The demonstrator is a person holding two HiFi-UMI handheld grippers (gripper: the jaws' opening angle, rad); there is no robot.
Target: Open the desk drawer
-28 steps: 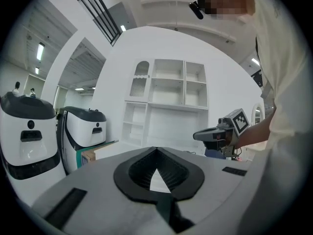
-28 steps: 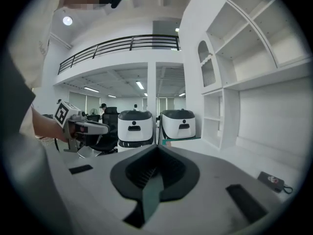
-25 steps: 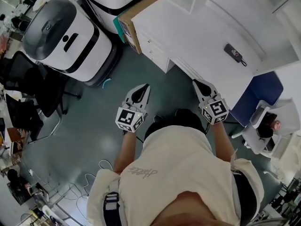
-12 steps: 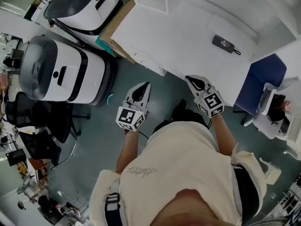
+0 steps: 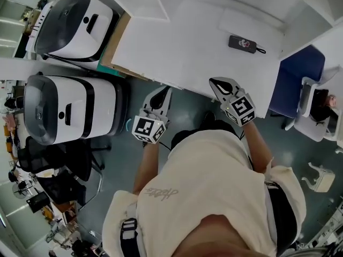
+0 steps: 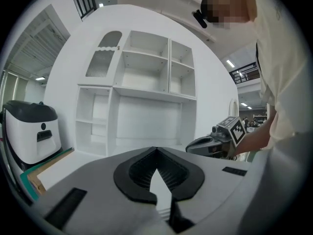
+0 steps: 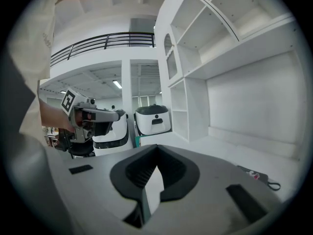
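Observation:
A white desk [image 5: 182, 42] fills the top of the head view, seen from above. No drawer front shows; the desk top hides its front face. My left gripper [image 5: 163, 91] is shut and holds nothing, its tips just short of the desk's front edge. In its own view the left gripper [image 6: 156, 150] points over the desk top at white shelving [image 6: 146, 92]. My right gripper [image 5: 215, 82] is shut and holds nothing, with its tips over the desk's front edge. The right gripper [image 7: 156, 147] points along the desk top.
A black remote-like device [image 5: 243, 43] lies on the desk at the far right. Two large white-and-black machines [image 5: 80, 17] [image 5: 64, 111] stand left of the desk, with a cardboard sheet [image 5: 115, 44] beside it. A blue panel [image 5: 300, 71] and a seated person [image 5: 321, 103] are at the right.
The desk has come nearer and both grippers have moved up to its front edge. The drawer fronts seen earlier at the desk's left side are now out of sight.

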